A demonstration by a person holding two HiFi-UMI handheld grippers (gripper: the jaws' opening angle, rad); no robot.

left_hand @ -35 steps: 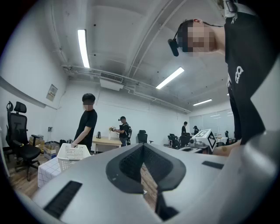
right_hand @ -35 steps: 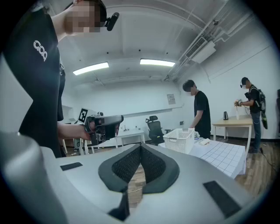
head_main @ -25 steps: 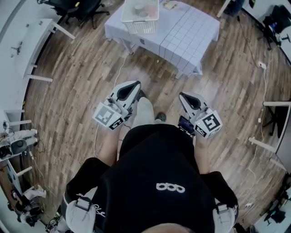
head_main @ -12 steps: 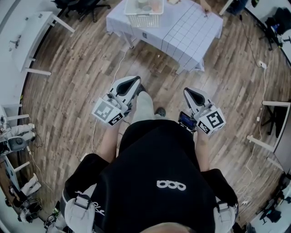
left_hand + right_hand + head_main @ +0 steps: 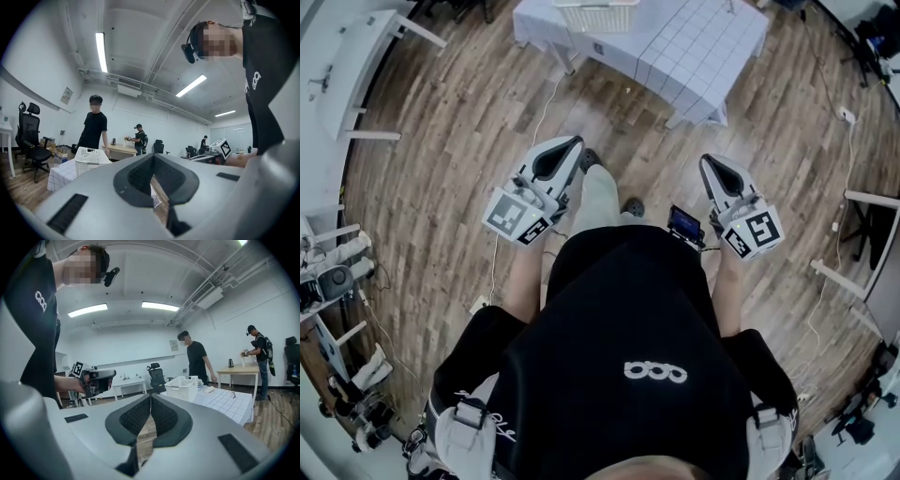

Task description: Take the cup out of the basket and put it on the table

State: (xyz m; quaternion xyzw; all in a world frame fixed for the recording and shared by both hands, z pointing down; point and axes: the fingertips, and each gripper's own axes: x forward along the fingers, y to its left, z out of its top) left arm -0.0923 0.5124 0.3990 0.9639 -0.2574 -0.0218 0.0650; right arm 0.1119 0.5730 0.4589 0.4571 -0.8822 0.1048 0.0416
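We can't make out the cup in any view, so its pointing and long axis can't be told. What shows is the white basket (image 5: pixel 592 13), cut by the top edge of the head view. It sits toward the left end of the white-checked table (image 5: pixel 703 52). In the left gripper view the basket stands upright, open side up, lattice wall facing us, and that wall hides the inside. In the right gripper view its long side runs roughly left to right along the tabletop.

The left gripper (image 5: pixel 568 147) has its jaws clenched together. The dark pads meet in one line with nothing between them. It points level toward the table and is well apart from it. Its marker cube (image 5: pixel 517 218) is at the rear, near the person's waist.

The right gripper (image 5: pixel 712 164) is closed too, pads touching and nothing held. It aims at the table, tipped slightly down, also well apart from it. Its marker cube (image 5: pixel 757 231) is at the rear, with a small dark screen (image 5: pixel 684 223) just beside it on the inner side.

Both grippers are held out in front of the person's body, over the wood floor (image 5: pixel 441 159), with the table ahead. A person in a black shirt (image 5: pixel 93 124) stands just behind the basket at the table's far side.
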